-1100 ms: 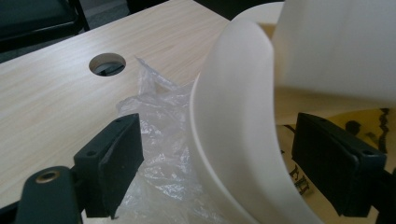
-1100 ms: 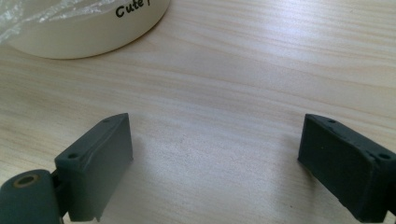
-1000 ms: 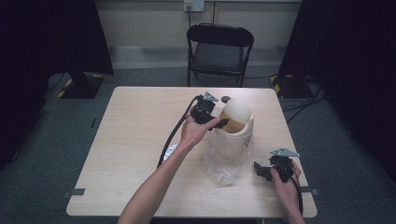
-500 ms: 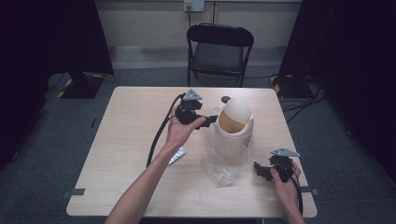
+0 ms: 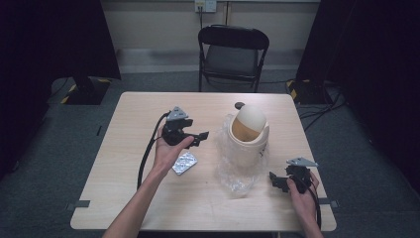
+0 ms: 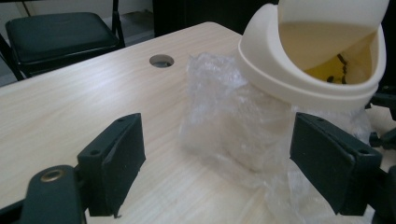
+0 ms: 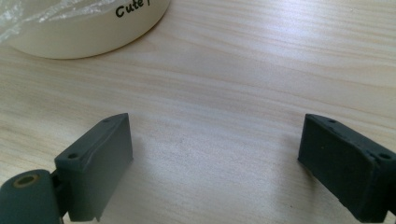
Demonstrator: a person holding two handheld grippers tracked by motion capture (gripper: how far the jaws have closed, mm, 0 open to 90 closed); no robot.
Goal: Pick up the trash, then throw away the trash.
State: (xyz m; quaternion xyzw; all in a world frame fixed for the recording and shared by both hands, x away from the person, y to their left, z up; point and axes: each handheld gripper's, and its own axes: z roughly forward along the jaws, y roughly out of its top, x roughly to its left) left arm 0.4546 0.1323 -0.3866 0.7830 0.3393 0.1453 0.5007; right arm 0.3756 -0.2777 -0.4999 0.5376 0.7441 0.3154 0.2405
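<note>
the left gripper (image 5: 195,135) hangs spread and empty beside a silver blister pack (image 5: 184,162) lying on the table (image 5: 124,188). the small bin (image 5: 247,136) stands mid-table in crinkled plastic (image 5: 233,173); the pack looks not yet binned. the right gripper (image 5: 277,179) rests spread wide, holding nothing.

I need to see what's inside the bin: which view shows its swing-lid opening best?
The left gripper view: the bin's opening sits close, lid tipped inward, dark bits visible inside. The high view shows the whole bin but small. The right gripper view catches just its lower wall with printed lettering.
</note>
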